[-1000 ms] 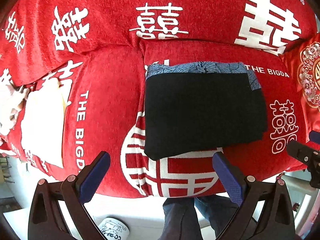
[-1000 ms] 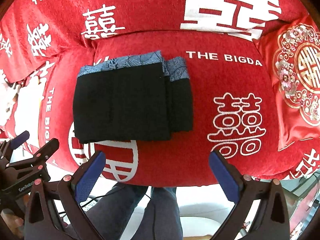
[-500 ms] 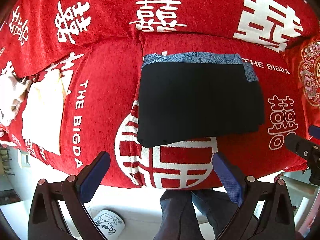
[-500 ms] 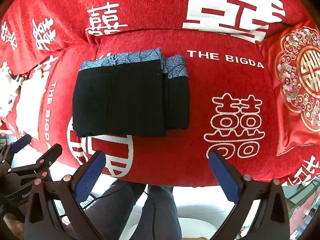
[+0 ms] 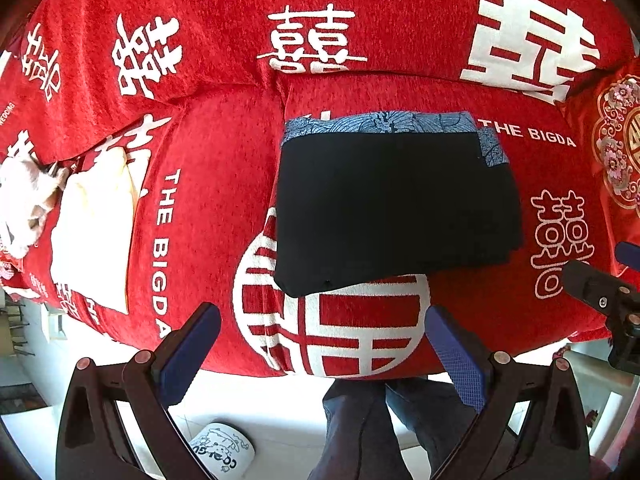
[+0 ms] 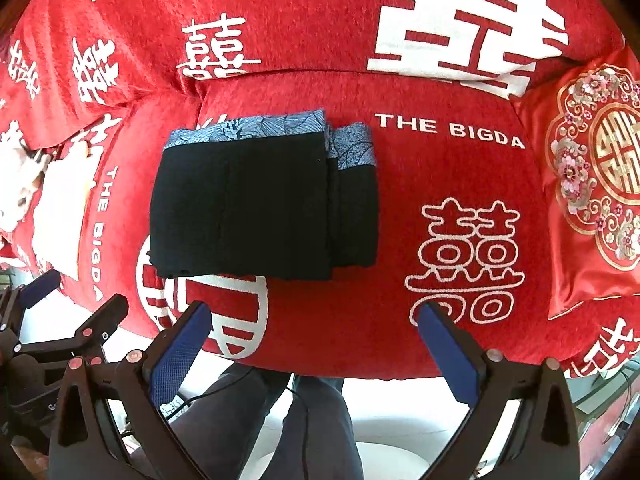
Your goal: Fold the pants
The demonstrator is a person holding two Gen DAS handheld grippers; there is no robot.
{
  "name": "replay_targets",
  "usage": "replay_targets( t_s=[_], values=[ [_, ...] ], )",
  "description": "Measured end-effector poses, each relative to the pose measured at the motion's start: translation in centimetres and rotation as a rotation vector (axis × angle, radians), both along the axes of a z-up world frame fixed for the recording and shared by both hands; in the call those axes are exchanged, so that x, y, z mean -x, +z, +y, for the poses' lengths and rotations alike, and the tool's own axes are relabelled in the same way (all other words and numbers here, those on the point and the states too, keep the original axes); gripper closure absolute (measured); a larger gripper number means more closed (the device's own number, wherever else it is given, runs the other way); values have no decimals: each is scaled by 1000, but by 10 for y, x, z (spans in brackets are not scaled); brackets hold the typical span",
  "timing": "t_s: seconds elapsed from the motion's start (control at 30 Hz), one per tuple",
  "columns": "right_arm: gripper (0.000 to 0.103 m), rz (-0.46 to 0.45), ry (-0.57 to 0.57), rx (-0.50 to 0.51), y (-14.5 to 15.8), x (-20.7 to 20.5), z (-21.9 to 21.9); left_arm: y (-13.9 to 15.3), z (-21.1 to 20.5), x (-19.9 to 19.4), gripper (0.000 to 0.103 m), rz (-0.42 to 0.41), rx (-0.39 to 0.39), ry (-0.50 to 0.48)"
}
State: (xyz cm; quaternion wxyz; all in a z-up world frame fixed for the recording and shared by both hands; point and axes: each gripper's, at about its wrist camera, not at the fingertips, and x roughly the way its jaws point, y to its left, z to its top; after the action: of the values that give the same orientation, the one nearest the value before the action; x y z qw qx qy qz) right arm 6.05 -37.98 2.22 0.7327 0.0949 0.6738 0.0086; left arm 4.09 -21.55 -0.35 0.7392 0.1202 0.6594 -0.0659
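Note:
The black pants (image 5: 396, 208) lie folded in a neat rectangle on the red sofa seat (image 5: 212, 208), with a blue patterned waistband (image 5: 380, 124) along the far edge. They also show in the right wrist view (image 6: 260, 204), folded in layers. My left gripper (image 5: 322, 332) is open and empty, held off the seat's front edge, below the pants. My right gripper (image 6: 312, 332) is open and empty, also off the front edge, below and right of the pants. Neither touches the pants.
A cream folded cloth (image 5: 94, 224) and a white crumpled garment (image 5: 20, 204) lie on the seat's left. A red embroidered cushion (image 6: 592, 184) stands at the right. The person's legs (image 5: 360, 428) and a white slipper (image 5: 222, 452) are on the floor below.
Both grippers have drawn back slightly from the sofa; the pants sit a little higher and farther in each view. Both stay open. The pants have not moved.

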Motion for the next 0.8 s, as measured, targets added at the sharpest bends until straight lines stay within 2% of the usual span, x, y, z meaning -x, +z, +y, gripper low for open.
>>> replay_targets(
  t_s=[0.8],
  values=[
    [0, 17, 9, 8, -3, 6, 9, -2, 3, 5, 1, 14, 22, 7]
  ],
)
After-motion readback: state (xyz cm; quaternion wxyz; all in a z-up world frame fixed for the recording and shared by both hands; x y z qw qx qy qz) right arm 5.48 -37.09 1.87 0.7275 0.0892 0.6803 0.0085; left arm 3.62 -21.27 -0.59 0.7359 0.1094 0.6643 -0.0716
